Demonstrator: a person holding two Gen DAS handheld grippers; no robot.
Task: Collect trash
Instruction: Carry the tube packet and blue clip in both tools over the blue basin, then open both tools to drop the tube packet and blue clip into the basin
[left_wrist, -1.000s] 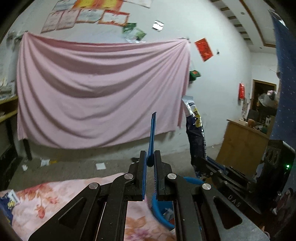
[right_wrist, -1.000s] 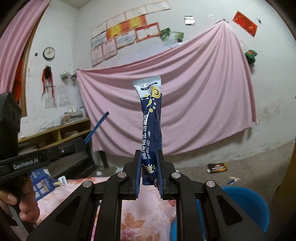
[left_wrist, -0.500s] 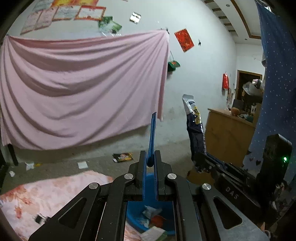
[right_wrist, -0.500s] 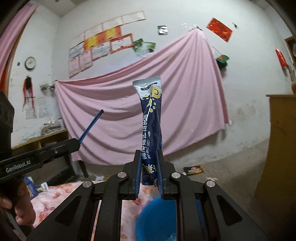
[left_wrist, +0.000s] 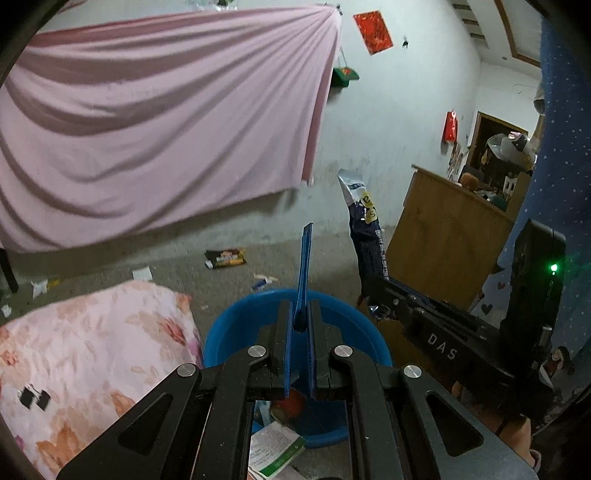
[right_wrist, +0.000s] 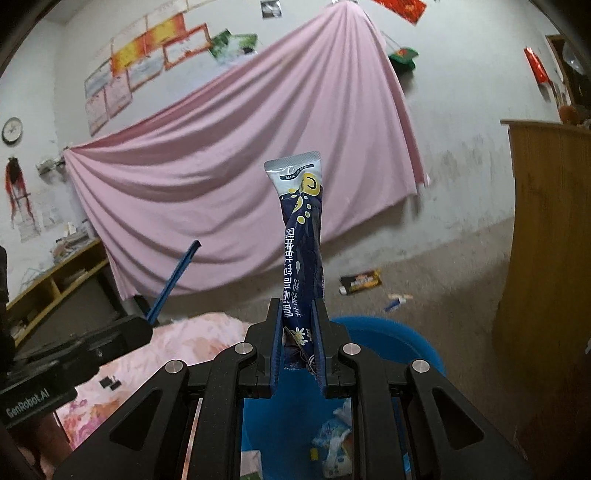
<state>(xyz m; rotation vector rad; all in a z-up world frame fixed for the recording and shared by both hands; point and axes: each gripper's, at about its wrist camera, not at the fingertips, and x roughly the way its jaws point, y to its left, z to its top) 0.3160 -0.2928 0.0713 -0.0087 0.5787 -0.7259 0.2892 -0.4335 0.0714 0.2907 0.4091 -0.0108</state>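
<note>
My left gripper is shut on a thin blue strip that stands up between its fingers, above the blue bin. My right gripper is shut on a dark blue snack wrapper with a silver top, held upright over the same blue bin. The bin holds several scraps of trash. In the left wrist view the right gripper and its wrapper show to the right. In the right wrist view the left gripper and its strip show at the left.
A floral pink cloth covers the surface left of the bin, with a black binder clip on it. A dark wrapper and small scraps lie on the floor. A wooden cabinet stands to the right.
Both grippers have swung right and tipped down, from over the floral cloth to above the blue bin, which now fills the lower view. Each still holds its item.
</note>
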